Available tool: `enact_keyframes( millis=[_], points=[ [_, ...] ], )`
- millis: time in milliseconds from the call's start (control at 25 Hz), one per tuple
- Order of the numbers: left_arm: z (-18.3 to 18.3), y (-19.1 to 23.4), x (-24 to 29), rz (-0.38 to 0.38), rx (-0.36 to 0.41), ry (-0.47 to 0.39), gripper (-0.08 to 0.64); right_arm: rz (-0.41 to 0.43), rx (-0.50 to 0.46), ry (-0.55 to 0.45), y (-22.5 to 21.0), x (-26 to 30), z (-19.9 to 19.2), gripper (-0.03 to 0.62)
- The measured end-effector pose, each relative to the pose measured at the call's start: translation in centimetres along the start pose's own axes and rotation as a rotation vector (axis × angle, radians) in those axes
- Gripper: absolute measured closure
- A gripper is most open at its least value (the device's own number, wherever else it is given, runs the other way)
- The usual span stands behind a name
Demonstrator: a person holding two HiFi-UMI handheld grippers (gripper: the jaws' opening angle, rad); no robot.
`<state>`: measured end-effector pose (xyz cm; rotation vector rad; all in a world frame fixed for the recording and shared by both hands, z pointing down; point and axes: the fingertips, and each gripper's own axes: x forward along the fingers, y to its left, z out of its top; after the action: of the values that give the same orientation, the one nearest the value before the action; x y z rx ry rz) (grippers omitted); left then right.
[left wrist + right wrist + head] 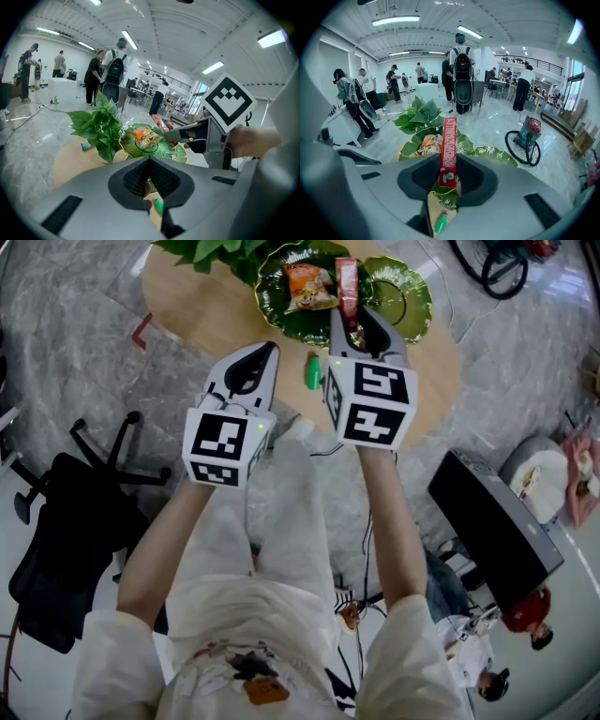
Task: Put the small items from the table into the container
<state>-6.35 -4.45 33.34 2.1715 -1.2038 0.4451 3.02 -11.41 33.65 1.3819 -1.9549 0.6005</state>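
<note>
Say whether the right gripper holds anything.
Yes: the right gripper is shut on a long red snack pack, jaws pressing its lower end.

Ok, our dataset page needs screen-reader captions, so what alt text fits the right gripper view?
The right gripper holds one end of a long red snack packet between its fingers, above a green leaf-shaped dish holding an orange snack bag. A small green bottle sits on the wooden table below.

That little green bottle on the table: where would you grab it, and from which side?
Probably around the middle of the green bottle, jaws across its narrow width, coming down from above: it is slim, with bare table beside it. The left gripper is shut and empty; the right gripper holds a red packet.
</note>
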Motion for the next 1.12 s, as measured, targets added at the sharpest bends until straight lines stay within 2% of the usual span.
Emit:
enact_keyframes(
  millis=[520,840,1120],
  points=[
    [-0.4,0.1,0.1,0.009,0.008,0.019,0.565,-0.009,0.033,-0.01,-0.3,-0.4,-0.3,0.472],
    [-0.4,-0.8,0.2,0.034,0.039,0.022,0.565,-0.068,0.074,-0.079,-1.8,-2.9,-0.4,0.472],
    [-0.8,-1.6,0.3,0.029,0.004,0.006,0.565,-0.074,0.083,-0.081,-2.5,-4.7,-3.1,0.472]
  ],
)
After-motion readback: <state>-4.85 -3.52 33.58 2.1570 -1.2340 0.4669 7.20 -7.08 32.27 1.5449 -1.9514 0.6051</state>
